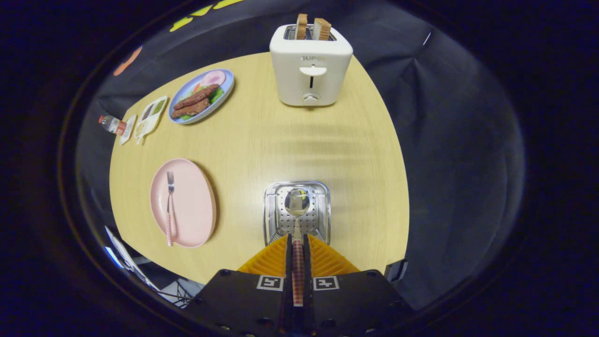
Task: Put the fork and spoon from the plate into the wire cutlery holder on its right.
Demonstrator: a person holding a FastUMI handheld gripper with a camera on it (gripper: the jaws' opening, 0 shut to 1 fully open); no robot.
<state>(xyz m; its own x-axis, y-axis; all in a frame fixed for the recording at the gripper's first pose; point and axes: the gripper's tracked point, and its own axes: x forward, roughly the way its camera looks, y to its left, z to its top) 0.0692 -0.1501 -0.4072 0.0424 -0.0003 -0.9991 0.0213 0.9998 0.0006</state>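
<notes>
Gripper (297, 241): its two fingers are drawn in narrow on the checked handle of the spoon, one pressing it from each side.
Spoon (297, 206): metal bowl, shiny and oval, on a thin metal neck; the handle is red-and-white checked and runs straight back between the fingers. The bowl points away from the gripper and sits over the opening of the holder, just ahead of the fingertips.
Wire cutlery holder (320, 210): seen from above, a squarish metal cup with rounded corners, thin upright ribs for walls and a floor punched with small round holes. It stands on the table directly beyond the fingers, to the right of the pink plate. Whether the spoon touches its floor I cannot tell.
Pink plate (194, 206): pale pink, oval in this view, near the table's close edge, well left of the holder.
Fork (169, 208): lies along the left part of the pink plate, metal tines pointing away, checked handle matching the spoon's, its end reaching the plate's near rim.
Table (281, 140): light wood grain.
Toaster (310, 65): white, at the far side of the table, two slices of toast (311, 27) standing up out of its slots.
Blue plate (228, 89): far left, holding brown strips, a pink slice and some green.
Divided tray (150, 117): white, beside the blue plate, small portions in its compartments.
Bottle (111, 124): lying at the table's left edge, just beyond the tray.
</notes>
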